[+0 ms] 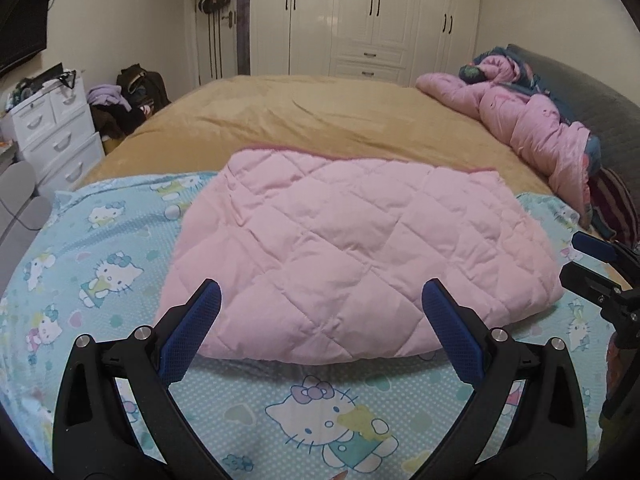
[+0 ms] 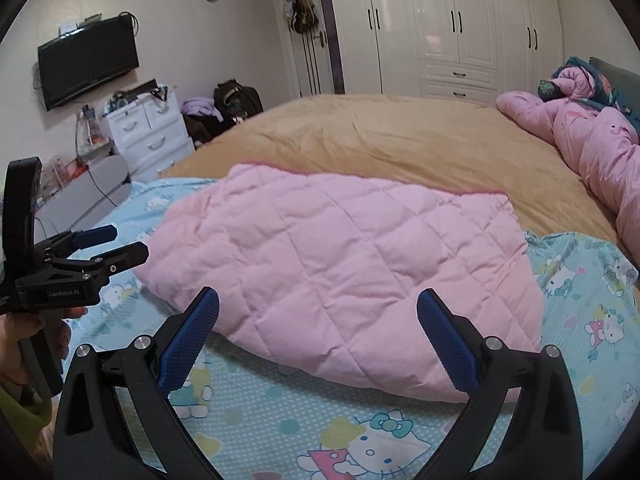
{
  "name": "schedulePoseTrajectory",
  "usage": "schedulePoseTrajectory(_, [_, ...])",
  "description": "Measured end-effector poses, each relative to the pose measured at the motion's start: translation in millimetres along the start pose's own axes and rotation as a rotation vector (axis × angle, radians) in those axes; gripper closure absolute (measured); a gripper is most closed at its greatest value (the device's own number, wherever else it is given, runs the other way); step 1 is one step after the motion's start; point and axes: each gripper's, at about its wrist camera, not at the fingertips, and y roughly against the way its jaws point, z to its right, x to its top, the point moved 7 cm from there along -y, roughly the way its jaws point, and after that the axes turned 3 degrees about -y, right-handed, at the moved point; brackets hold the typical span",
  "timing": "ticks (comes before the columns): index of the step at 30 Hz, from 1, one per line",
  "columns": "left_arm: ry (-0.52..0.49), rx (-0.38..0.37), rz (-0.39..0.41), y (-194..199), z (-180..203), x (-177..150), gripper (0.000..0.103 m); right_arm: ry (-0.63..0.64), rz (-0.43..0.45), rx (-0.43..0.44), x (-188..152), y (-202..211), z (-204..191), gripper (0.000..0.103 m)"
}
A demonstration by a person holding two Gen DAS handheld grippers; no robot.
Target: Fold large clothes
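A pink quilted garment (image 1: 352,248) (image 2: 344,264) lies folded into a broad flat bundle on a light-blue cartoon-cat sheet (image 1: 100,272) (image 2: 360,432) at the near end of the bed. My left gripper (image 1: 322,292) hovers open in front of the bundle's near edge, nothing between its blue pads. My right gripper (image 2: 318,298) is likewise open before the near edge, empty. In the right wrist view the left gripper (image 2: 124,242) shows at the far left, held by a hand (image 2: 24,344). In the left wrist view the right gripper (image 1: 576,256) enters at the right edge.
A tan blanket (image 1: 320,120) covers the rest of the bed. A heap of pink bedding (image 1: 532,128) lies along the grey headboard (image 1: 592,96). White wardrobes (image 1: 368,16) stand behind; a white drawer unit (image 1: 56,128), dark bags (image 1: 136,92) and a wall television (image 2: 88,60) are at left.
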Motion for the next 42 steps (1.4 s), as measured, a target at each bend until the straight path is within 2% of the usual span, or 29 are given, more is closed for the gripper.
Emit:
schedulePoseTrajectory(10, [0.014,0.017,0.06,27.7,-19.6,3.5,0.009,-0.012,0.064,-0.003,7.5,20.4,-3.0,0.004])
schedulePoseTrajectory(18, [0.047,0.049,0.065,32.5,-50.9,-3.3,0.009,-0.054,0.093,-0.039,6.5,26.4,15.1,0.004])
schedulePoseTrajectory(31, [0.096,0.11,-0.002,2.5,-97.1,-24.4,0.009,-0.19,0.085,-0.136,-13.8,20.9,82.4,0.004])
schedulePoseTrajectory(42, [0.123,0.115,-0.067,-34.5,-115.1,-31.5,0.009,-0.273,0.02,-0.212,-33.2,0.5,129.0,0.004])
